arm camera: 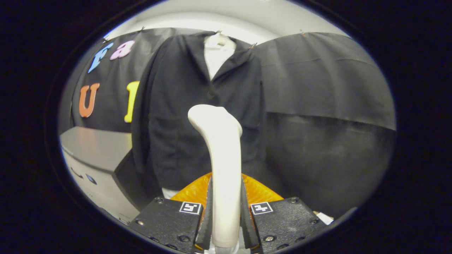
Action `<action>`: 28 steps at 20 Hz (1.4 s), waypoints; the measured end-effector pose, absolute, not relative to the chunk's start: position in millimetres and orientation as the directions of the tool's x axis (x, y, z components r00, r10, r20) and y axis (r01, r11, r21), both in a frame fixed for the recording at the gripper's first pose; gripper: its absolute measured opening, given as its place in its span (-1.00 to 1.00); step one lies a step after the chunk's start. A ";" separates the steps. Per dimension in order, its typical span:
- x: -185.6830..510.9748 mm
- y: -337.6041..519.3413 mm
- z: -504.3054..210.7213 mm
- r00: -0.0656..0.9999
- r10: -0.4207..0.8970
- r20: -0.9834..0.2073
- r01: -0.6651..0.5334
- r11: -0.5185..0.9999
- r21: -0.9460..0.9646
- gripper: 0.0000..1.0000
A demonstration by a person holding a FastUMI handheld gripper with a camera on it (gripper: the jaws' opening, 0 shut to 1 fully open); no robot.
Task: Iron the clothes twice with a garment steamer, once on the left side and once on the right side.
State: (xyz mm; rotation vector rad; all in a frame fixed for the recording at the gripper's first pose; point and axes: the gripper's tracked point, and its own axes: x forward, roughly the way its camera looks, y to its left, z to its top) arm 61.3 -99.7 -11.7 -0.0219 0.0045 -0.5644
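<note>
Gripper view shows the fingers (226, 211) pinching the white garment steamer (220, 158) tight. The black jacket (176, 106) hangs in the middle, just beyond. Hold the steamer straight and slide it slowly down one side.

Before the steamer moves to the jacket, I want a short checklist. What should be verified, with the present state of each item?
1. Grip: both fingers of the gripper press on the steamer handle: ok.
2. Steamer upright, head pointing toward the black jacket: ok.
3. Jacket hangs on its hanger, front facing the gripper: ok.
4. Steamer head touching the fabric: cannot tell.
5. Steam coming out: cannot tell.
6. Grey cabinet beside the jacket's edge may hinder a pass on that side: cannot tell.
</note>
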 end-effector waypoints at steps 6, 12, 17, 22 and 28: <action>10.6 -151.0 100.3 0.784 -0.587 0.203 0.593 0.804 0.033 -0.24; 38.1 -191.9 179.7 0.791 -0.506 0.346 0.514 0.854 0.074 -0.24; 75.6 -226.4 232.7 0.809 -0.426 0.405 0.446 0.894 0.047 -0.25; 100.8 -252.9 280.8 0.801 -0.377 0.466 0.406 0.913 0.039 -0.25; 135.9 -260.2 305.3 0.794 -0.381 0.474 0.431 0.902 0.003 -0.24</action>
